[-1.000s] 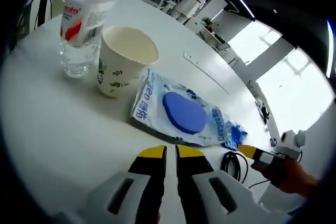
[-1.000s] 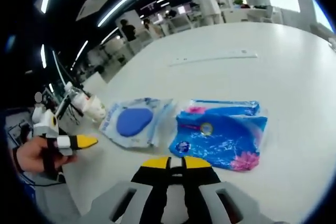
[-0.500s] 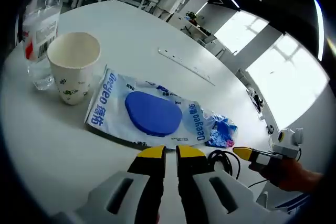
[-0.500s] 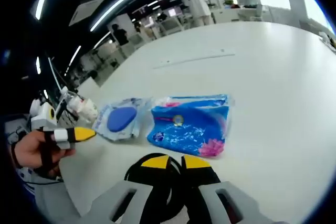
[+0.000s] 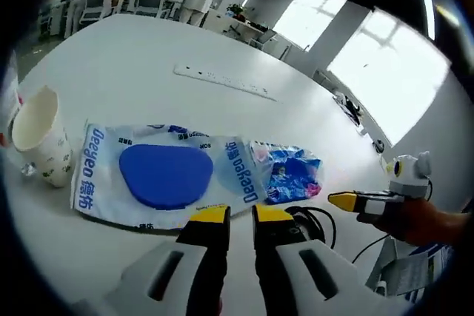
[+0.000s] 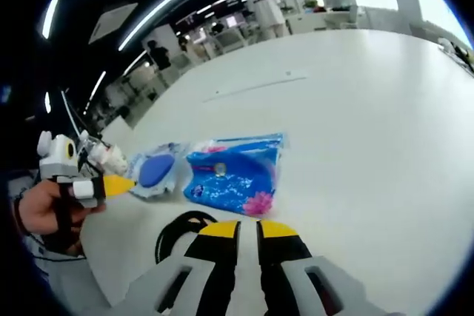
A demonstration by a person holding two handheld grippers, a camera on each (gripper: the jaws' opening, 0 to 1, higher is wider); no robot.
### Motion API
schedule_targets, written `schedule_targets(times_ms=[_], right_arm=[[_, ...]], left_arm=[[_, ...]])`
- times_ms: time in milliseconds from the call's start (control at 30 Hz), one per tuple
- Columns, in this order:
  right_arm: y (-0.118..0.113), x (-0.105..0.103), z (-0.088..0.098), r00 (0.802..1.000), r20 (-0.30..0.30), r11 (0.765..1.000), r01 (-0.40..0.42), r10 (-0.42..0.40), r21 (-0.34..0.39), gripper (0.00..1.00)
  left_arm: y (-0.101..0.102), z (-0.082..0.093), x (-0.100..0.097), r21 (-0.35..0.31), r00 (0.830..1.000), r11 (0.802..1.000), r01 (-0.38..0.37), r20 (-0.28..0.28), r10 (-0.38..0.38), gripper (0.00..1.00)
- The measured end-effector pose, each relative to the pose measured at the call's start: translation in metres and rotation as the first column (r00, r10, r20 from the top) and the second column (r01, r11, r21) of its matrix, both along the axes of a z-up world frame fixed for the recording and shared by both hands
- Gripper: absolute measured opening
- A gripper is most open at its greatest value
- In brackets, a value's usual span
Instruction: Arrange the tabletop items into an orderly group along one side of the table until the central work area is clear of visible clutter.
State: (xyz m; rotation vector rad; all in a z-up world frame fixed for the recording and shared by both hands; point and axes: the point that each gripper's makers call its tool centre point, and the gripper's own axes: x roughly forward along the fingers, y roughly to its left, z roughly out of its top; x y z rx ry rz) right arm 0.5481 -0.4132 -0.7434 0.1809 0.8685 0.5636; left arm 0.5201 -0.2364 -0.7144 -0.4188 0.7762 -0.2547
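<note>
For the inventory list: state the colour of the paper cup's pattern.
Cream paper cup with a dark green leafy print, clearest in the left gripper view.

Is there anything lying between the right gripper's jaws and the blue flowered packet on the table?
Partly. A coiled black cable lies on the white table just left of the right gripper, below the blue flowered packet. Straight ahead of the closed jaws only bare tabletop shows.

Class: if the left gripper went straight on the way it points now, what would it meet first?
Most likely the white pouch with the blue oval, lying on the table just beyond the left gripper; depth is uncertain.
</note>
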Motion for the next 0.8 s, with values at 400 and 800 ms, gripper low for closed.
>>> schedule_targets(times_ms=[400, 800], right_arm=[[-0.013, 0.017, 0.0, 0.999, -0.005, 0.999, 0.049, -0.049, 0.011, 0.1], [-0.007, 0.04, -0.008, 0.999, -0.015, 0.999, 0.05, -0.05, 0.009, 0.12]], left_arm=[[-0.03, 0.006, 0.036, 0.072, 0.996, 0.995, 0.075, 0.042, -0.078, 0.11], [-0.039, -0.005, 0.055, 0.138, 0.99, 0.981, 0.136, 0.02, -0.14, 0.12]])
